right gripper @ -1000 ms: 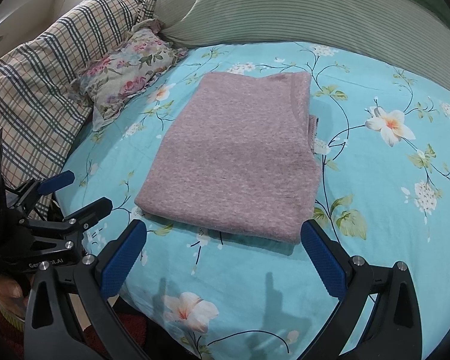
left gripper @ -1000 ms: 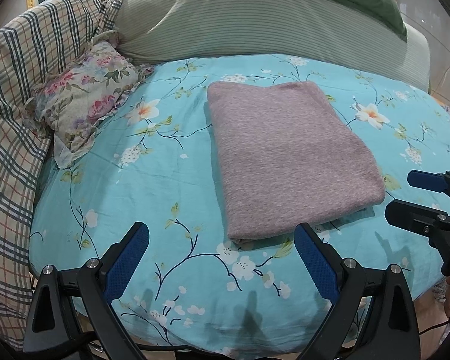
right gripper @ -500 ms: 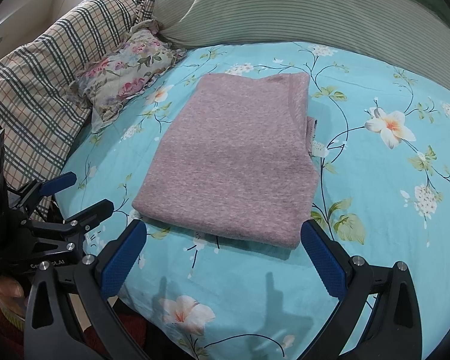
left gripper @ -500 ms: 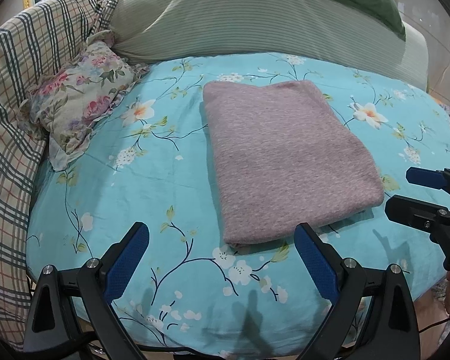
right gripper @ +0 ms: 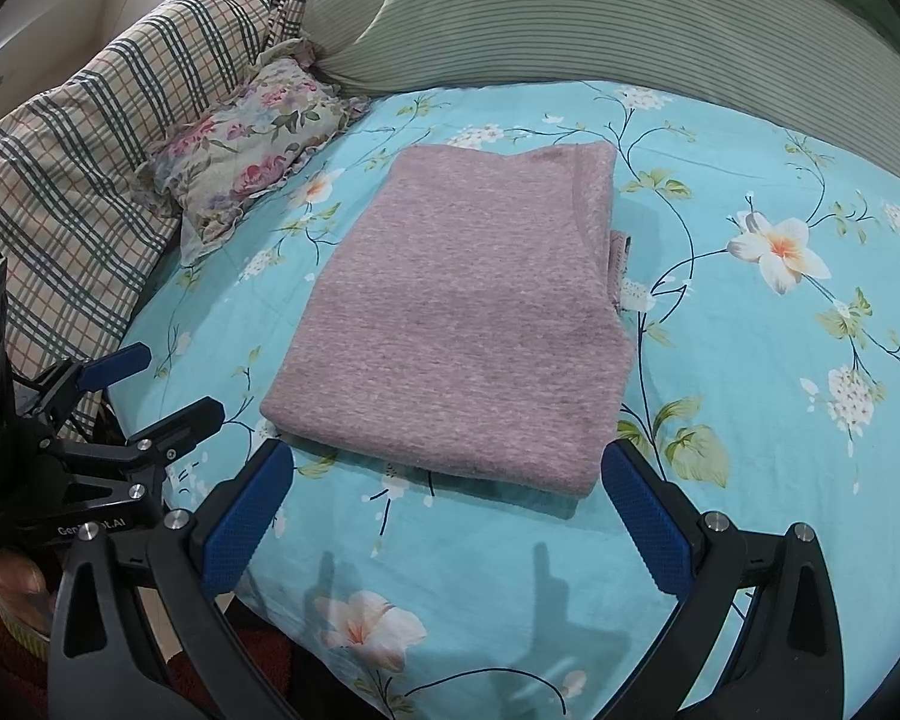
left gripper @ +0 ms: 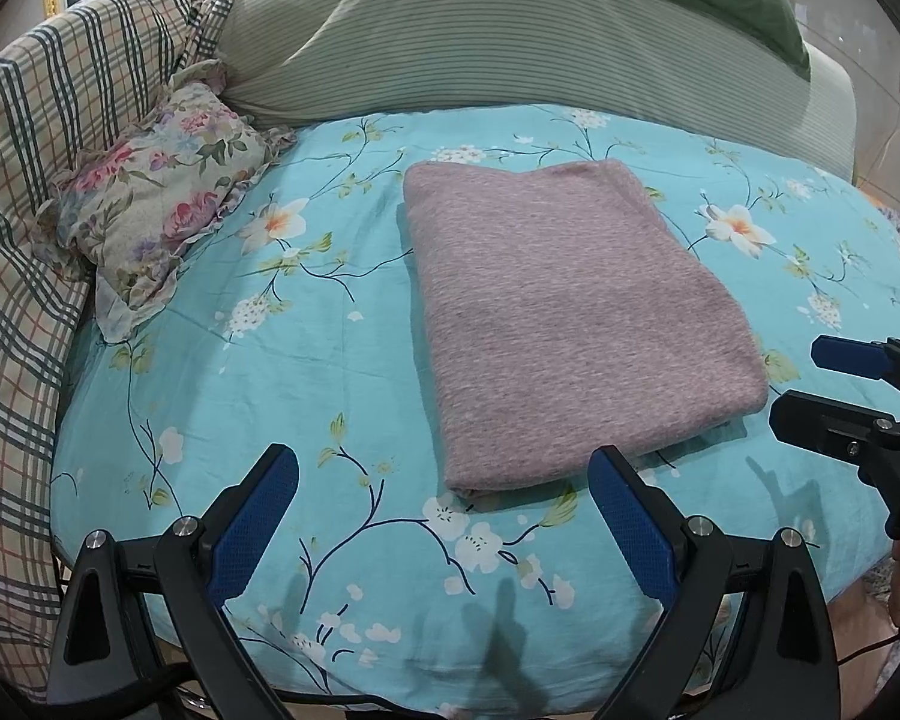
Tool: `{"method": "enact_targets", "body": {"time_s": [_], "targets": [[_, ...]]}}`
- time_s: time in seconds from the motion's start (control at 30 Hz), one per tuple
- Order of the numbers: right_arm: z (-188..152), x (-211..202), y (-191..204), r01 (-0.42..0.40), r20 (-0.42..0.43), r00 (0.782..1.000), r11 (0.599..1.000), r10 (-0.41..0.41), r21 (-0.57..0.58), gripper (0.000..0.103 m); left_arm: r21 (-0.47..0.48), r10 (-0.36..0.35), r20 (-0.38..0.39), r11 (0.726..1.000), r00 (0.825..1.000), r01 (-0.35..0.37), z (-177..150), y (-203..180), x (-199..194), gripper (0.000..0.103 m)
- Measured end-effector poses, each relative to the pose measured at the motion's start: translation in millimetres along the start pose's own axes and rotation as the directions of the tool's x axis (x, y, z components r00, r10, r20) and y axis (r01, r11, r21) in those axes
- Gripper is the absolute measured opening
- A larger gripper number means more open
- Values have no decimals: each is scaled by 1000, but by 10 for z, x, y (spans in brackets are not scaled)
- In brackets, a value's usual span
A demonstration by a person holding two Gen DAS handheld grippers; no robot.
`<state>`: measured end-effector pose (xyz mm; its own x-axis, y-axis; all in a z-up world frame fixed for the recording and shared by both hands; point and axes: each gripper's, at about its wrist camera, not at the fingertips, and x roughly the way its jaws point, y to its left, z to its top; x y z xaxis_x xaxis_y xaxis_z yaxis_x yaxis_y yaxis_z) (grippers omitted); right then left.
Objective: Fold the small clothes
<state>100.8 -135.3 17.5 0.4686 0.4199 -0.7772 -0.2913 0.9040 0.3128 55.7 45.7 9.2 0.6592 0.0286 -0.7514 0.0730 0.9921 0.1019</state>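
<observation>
A mauve knit garment [left gripper: 570, 312] lies folded into a neat rectangle on the turquoise floral bedsheet [left gripper: 282, 372]; the right wrist view shows the garment [right gripper: 468, 324] too, with a small edge of an under layer poking out on its right side. My left gripper [left gripper: 444, 516] hovers open just short of the garment's near edge, nothing between its blue pads. My right gripper [right gripper: 450, 510] is open too, close to the near edge from the other side. Each gripper shows in the other's view: the right gripper [left gripper: 834, 390] at the far right, the left gripper [right gripper: 150, 384] at the far left.
A small floral pillow [left gripper: 150, 210] lies left of the garment, with a plaid quilt [left gripper: 36, 180] beyond it. A big striped green bolster [left gripper: 480, 42] runs across the back of the bed. The bed's rounded front edge [right gripper: 450, 648] drops off just below the grippers.
Both grippers have shifted only slightly; the garment sits a touch lower and nearer in the views. Nothing was gripped or released, and the garment lies as before.
</observation>
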Motion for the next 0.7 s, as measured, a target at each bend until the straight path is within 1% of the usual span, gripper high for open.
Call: {"method": "enact_targets", "body": {"time_s": [0.7], "targets": [[34,11,-23,-4,-5,1000,1000,4,-1,102,0,-11,-5,1000,1000,11,55,-10,21,98]]}}
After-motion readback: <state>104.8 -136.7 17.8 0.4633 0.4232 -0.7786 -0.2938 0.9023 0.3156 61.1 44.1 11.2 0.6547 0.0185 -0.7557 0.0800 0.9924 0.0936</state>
